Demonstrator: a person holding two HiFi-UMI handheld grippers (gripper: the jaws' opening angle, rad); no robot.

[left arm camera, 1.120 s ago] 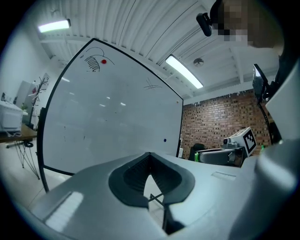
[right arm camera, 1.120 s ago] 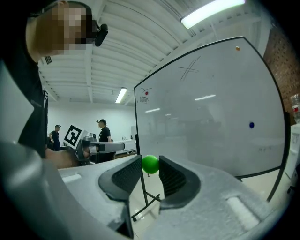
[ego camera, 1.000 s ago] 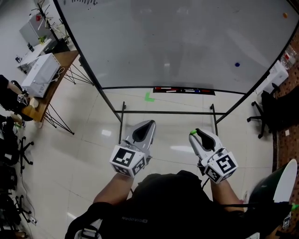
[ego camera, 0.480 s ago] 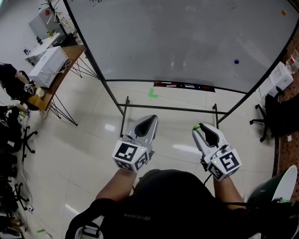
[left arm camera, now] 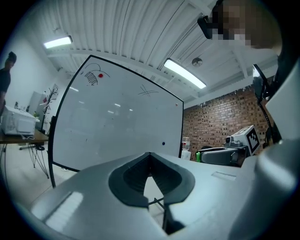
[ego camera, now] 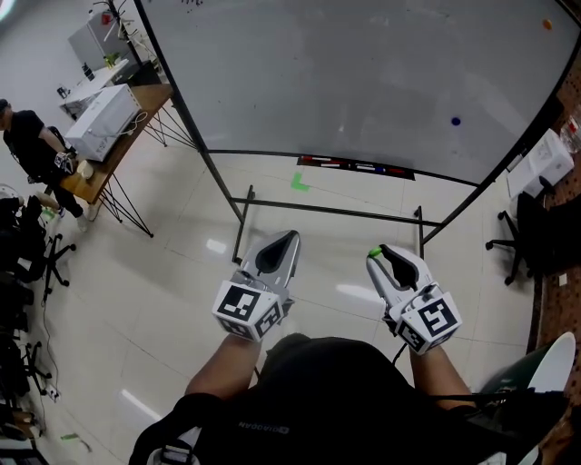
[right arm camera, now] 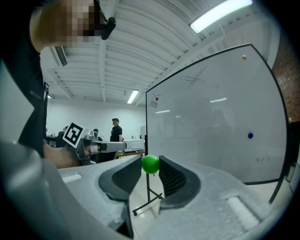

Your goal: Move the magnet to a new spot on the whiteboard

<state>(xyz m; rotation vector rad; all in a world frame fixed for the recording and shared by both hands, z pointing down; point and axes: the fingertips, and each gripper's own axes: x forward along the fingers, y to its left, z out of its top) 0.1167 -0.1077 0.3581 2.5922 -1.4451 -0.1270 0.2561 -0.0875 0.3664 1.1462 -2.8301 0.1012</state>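
Observation:
A small green magnet (right arm camera: 150, 164) sits pinched between the tips of my right gripper (right arm camera: 150, 165); the head view shows the green magnet (ego camera: 374, 252) at the front of the right gripper (ego camera: 376, 256). My left gripper (ego camera: 291, 236) is shut and holds nothing, its tips (left arm camera: 150, 153) meeting. Both point level at the whiteboard (ego camera: 363, 82), which stands some way ahead across the floor. On the board there are a blue magnet (ego camera: 455, 120), an orange magnet (ego camera: 546, 24) at the upper right and a red magnet (left arm camera: 100, 75) by a scribble at the upper left.
A marker tray (ego camera: 356, 167) runs along the board's bottom edge, and the stand's floor bar (ego camera: 331, 211) lies in front. A wooden table (ego camera: 95, 177) with a white box (ego camera: 107, 120) and a person (ego camera: 32, 145) are left. An office chair (ego camera: 526, 236) stands right.
Both grippers have moved a short way forward and slightly up together with the person. The green magnet stays in the right jaws and the left jaws stay shut.

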